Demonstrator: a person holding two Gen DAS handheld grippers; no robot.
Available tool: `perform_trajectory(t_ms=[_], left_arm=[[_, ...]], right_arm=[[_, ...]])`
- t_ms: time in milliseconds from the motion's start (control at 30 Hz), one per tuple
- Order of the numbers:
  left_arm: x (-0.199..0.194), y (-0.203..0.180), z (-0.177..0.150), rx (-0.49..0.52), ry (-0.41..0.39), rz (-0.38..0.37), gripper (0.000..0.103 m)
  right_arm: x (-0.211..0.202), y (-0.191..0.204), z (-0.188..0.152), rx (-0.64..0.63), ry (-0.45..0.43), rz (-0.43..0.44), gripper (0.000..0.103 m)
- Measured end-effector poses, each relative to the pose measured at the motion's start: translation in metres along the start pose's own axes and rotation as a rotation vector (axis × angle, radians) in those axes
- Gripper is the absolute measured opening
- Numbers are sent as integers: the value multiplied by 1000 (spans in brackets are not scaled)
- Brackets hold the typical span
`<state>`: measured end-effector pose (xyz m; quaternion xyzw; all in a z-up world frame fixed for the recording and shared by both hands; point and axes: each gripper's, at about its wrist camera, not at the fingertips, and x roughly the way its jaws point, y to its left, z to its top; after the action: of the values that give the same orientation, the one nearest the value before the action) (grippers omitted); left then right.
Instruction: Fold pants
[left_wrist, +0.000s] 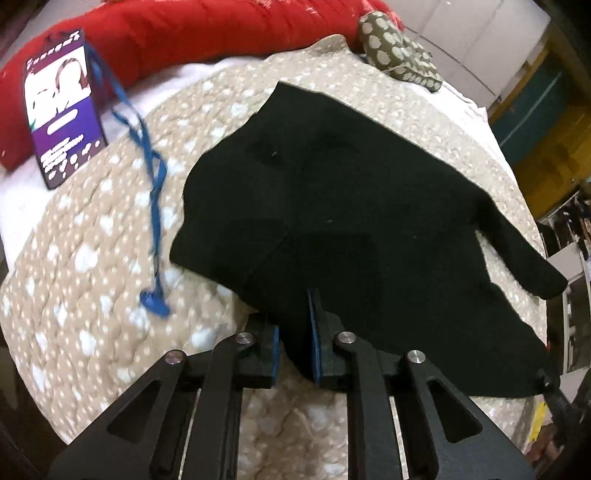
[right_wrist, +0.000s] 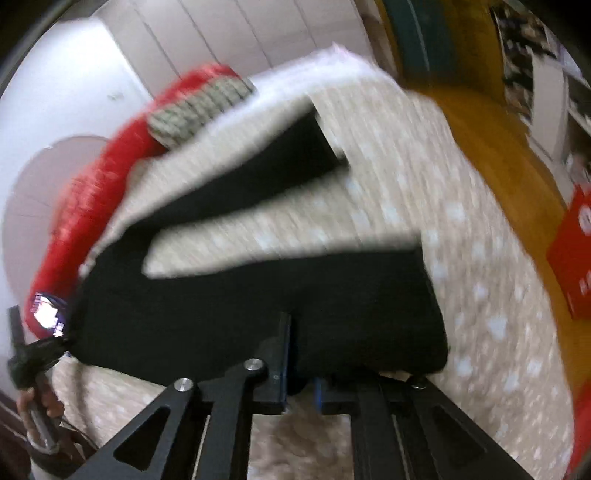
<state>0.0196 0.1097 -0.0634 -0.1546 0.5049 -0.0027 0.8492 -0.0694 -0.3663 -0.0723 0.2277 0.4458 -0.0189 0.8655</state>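
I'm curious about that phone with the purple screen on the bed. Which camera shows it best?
The left wrist view: the phone stands sharp against the red pillow, its lit screen facing the camera. In the right wrist view it is only a small blurred bright patch at the left edge.

Obstacles: black pants (left_wrist: 351, 192) spread over the middle of the beige dotted quilt (left_wrist: 85, 280). Blue cord (left_wrist: 153, 192) trailed down the quilt just left of the pants; phone (left_wrist: 61, 107) stood propped against the red bolster (left_wrist: 192, 29) at the far left. Spotted pillow (left_wrist: 399, 51) lay beyond the pants. Free room: bare quilt lay between cord and pants, and along the near edge.
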Motion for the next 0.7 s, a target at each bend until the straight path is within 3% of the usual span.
perform_trajectory(t_ms=[133, 233, 367, 600, 700], left_arm=[[-25, 2, -1, 22, -12, 14, 18], [-52, 4, 0, 48, -72, 96, 19], [-78, 5, 4, 56, -145, 100, 19], [-58, -24, 27, 95, -137, 61, 19], [-39, -41, 39, 113, -115, 39, 19]], right_arm=[[-23, 2, 2, -38, -56, -68, 19], [-52, 12, 12, -84, -126, -112, 20], [-65, 32, 29, -137, -183, -74, 21], [-55, 89, 62, -196, -266, -33, 21], [-58, 109, 79, -198, -331, -74, 26]])
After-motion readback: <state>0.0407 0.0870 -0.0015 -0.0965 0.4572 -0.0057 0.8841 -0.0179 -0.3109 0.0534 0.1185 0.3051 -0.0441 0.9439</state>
